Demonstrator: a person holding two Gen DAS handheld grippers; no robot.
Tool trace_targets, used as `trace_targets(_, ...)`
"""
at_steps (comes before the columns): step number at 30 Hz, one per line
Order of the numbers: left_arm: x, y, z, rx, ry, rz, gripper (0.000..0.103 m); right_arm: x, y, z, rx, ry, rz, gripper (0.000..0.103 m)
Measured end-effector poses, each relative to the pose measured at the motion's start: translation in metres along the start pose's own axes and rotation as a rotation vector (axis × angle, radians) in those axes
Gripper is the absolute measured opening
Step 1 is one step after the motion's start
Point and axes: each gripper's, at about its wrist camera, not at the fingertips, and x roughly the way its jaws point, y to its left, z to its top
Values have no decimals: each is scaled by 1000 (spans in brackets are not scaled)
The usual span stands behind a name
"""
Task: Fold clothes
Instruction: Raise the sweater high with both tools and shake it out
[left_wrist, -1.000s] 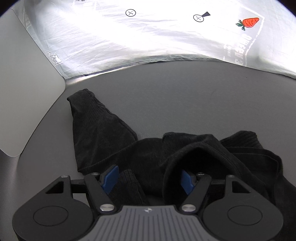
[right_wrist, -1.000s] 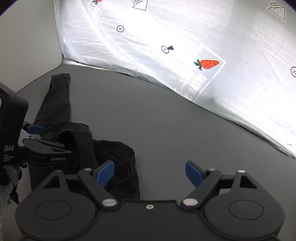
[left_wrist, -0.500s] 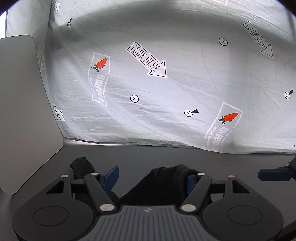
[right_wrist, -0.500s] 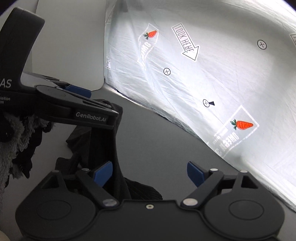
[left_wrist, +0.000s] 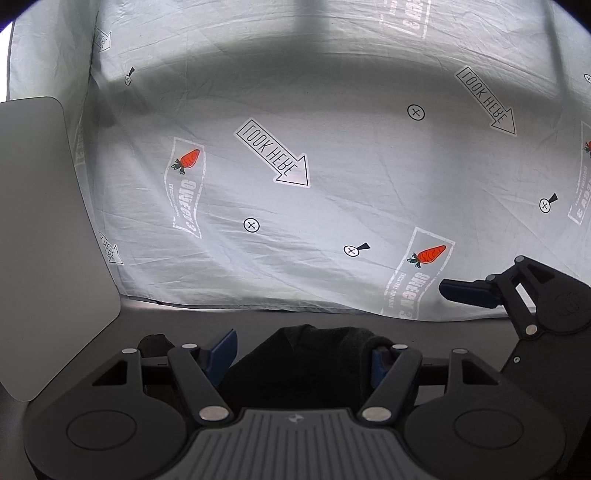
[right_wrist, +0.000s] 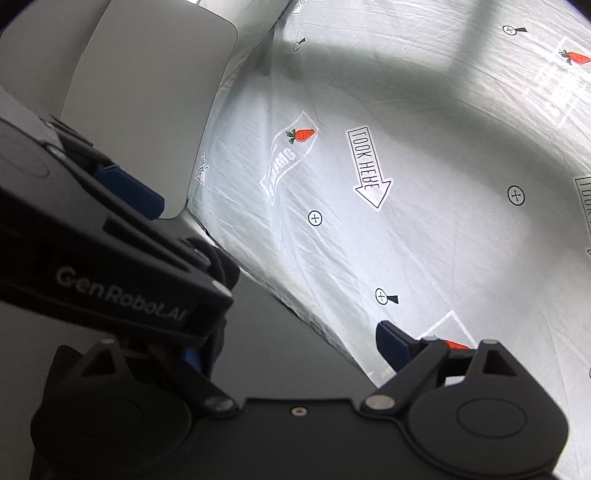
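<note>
A black knitted garment (left_wrist: 314, 354) hangs over my left gripper (left_wrist: 304, 354), bunched between its blue-padded fingers and draped over the right finger; the jaws stand wide apart. The left gripper is lifted off the table and faces the backdrop. In the right wrist view the left gripper (right_wrist: 122, 258) fills the left side with black cloth (right_wrist: 225, 273) at its tip. My right gripper (right_wrist: 291, 347) is open and empty, close beside the left one; its left finger is partly hidden behind the left gripper. The right gripper also shows in the left wrist view (left_wrist: 517, 295).
A dark grey table (right_wrist: 295, 339) lies below. A white printed backdrop sheet (left_wrist: 332, 184) with carrots and arrows stands behind it. A pale grey panel (left_wrist: 40, 229) stands at the left.
Both grippers have tilted up and risen from the table, the left carrying the black garment with it. The right gripper has moved in close to the left one.
</note>
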Motion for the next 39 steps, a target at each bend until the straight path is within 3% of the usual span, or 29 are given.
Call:
trace_targets(3,-13,4,7,-43,-45,-25,70,-3,-17,13,18,-36,-112,90)
trace_targets(6,-29,8,18,-88,-90,-72,71,-24,-35,29,-11,-132,-257,90)
trace_targets(10,-56,11,32,-111,-172,-146,74,-55,-58,57,-75,-238,-423,91)
trace_targets(13,-67,11,28,-111,-191,-170,77,-73,-78,76,-94,-274,-549,91)
trace_targets(19,-59,-1,-14,-12,-74,-211,79,-105,-106,94,-106,-293,-683,93)
trace_targets(24,-19,-29,-45,102,18,-224,79,-124,-115,97,-80,-304,-713,94)
trace_targets(26,-2,-40,-51,104,66,-301,79,-131,-120,96,-67,-298,-730,95)
trace_targets(31,35,-62,-61,40,215,-612,80,-150,-131,90,-64,-284,-772,96)
trace_targets(33,50,-66,-62,1,264,-683,85,-158,-135,88,-55,-279,-779,96)
trace_targets(37,77,-76,-60,-96,364,-840,86,-173,-142,82,-39,-264,-811,97)
trace_targets(39,72,-84,-53,-99,341,-867,76,-178,-145,78,-41,-255,-843,97)
